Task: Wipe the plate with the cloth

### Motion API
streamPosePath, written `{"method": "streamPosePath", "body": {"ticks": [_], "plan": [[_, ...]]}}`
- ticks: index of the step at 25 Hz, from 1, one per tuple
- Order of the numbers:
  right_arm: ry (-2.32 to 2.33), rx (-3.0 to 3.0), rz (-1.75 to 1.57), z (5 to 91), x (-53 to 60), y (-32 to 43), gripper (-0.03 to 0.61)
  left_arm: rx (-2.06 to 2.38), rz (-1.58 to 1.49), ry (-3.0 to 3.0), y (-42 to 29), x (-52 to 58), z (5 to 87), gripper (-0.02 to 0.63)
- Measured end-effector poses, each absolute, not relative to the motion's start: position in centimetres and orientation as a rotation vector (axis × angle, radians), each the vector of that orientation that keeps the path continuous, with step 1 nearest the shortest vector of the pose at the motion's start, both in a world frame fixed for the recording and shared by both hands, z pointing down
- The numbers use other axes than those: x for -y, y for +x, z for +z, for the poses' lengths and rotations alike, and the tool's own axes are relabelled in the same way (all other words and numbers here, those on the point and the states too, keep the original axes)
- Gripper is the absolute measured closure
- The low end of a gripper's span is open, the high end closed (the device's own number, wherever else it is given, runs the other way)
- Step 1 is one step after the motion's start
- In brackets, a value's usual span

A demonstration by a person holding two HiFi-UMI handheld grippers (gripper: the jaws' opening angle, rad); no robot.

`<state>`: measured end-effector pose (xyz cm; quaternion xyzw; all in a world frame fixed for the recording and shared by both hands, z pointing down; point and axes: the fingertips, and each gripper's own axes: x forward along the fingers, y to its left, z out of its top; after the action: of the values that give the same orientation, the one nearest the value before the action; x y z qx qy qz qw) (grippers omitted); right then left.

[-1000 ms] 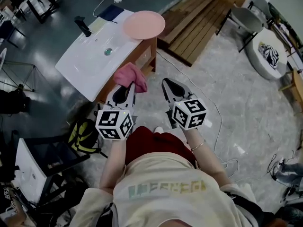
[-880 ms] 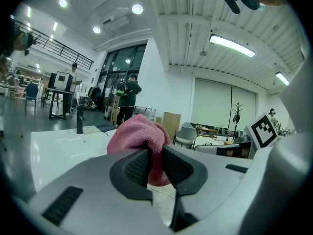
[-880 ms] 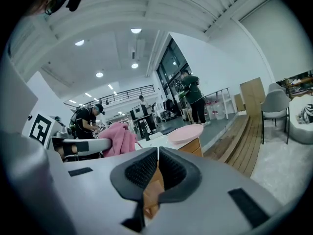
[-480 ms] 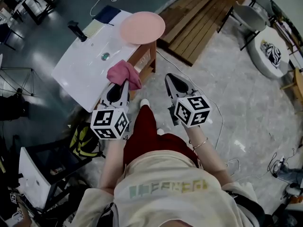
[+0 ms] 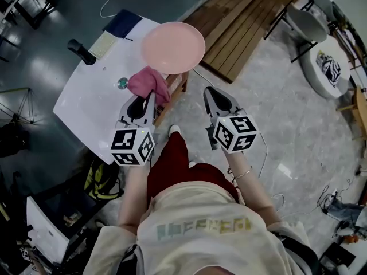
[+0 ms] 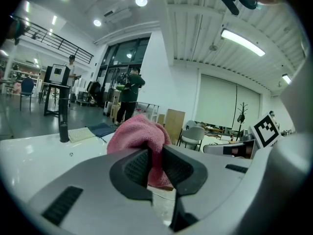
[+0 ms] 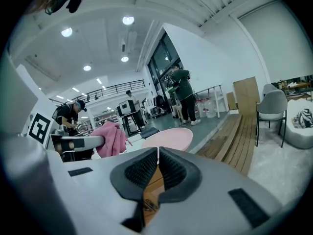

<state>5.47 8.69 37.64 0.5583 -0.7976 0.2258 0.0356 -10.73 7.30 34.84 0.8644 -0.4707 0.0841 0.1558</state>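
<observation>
A round pink plate [image 5: 172,47] lies at the right end of the white table [image 5: 86,105], partly over its edge, and shows again as a pink plate [image 7: 167,138] in the right gripper view. My left gripper [image 5: 148,98] is shut on a bunched pink cloth [image 5: 149,82], held over the table's near edge just short of the plate. The cloth [image 6: 139,141] sits pinched between the dark pads. My right gripper [image 5: 207,93] hangs over the floor to the right of the table, jaws together with nothing in them; its tips [image 7: 158,154] point toward the plate.
On the table stand a black bottle-like object [image 5: 82,51], a pale pad [image 5: 104,43], a dark blue cloth [image 5: 121,23] and a small round green thing [image 5: 122,83]. Wooden decking [image 5: 241,24] and a grey chair [image 5: 304,20] lie beyond. A bag [image 5: 101,179] sits on the floor at left.
Both grippers and my view have advanced toward the table. The left gripper has carried the cloth from beside the table's edge up close to the plate. The right gripper stays shut.
</observation>
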Motion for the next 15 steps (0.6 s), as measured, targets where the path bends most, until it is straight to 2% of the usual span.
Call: {"method": "streamPosePath", "body": {"ticks": [15], "plan": [[1.815, 2.311, 0.642, 38.2, 4.0, 5.6, 0.540, 1.261, 0.226, 2.489, -12.2, 5.1, 35.6, 0.548]]}}
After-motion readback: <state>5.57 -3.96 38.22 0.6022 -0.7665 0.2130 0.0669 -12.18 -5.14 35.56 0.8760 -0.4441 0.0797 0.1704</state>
